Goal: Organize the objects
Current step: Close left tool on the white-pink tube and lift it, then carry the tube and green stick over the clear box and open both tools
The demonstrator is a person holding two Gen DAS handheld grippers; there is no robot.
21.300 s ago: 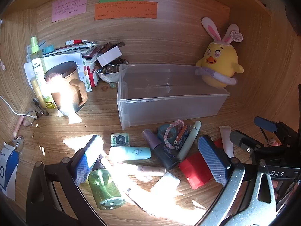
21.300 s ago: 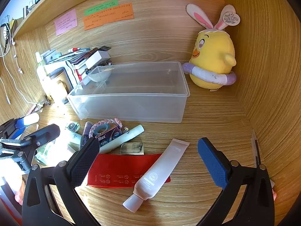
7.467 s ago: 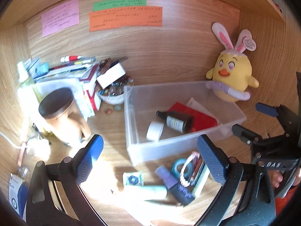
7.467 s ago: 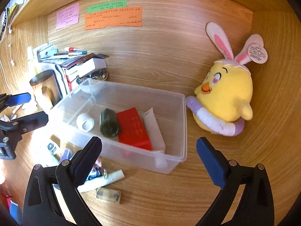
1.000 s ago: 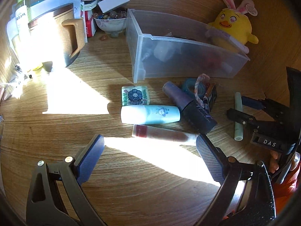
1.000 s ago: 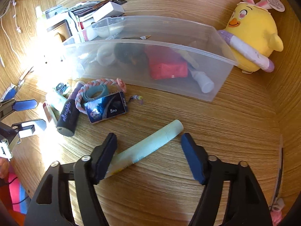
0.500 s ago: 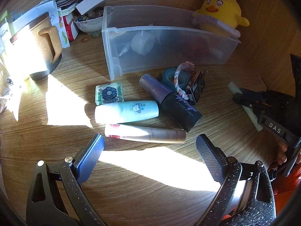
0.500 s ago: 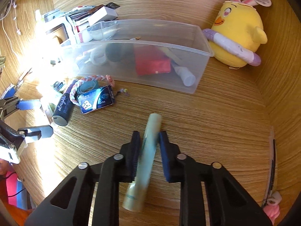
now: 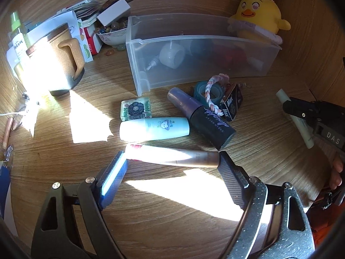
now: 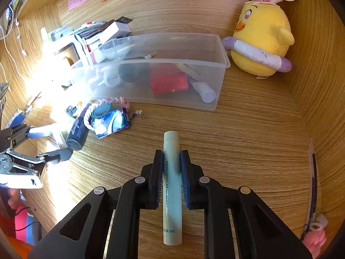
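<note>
The right gripper (image 10: 171,166) is clamping its ribbed blue jaws on a slim pale-green tube (image 10: 171,185), holding it above the wood-grain surface (image 10: 248,140) in front of the clear plastic bin (image 10: 215,101). The left gripper (image 9: 172,170) has just been closing its jaws, which are standing wide, bracketing a long pinkish tube (image 9: 172,156) lying on the surface, ends just beside the pads.

My left gripper (image 9: 172,166), at the bottom of its frame, is speckled black metal with silver screws and ribbed blue pads (image 9: 112,179). My right gripper (image 10: 171,166) is matte black with four silver rivets; at the other frame's right edge it bears white letters "DAS". A pink sleeve (image 10: 21,226) shows lower left.
</note>
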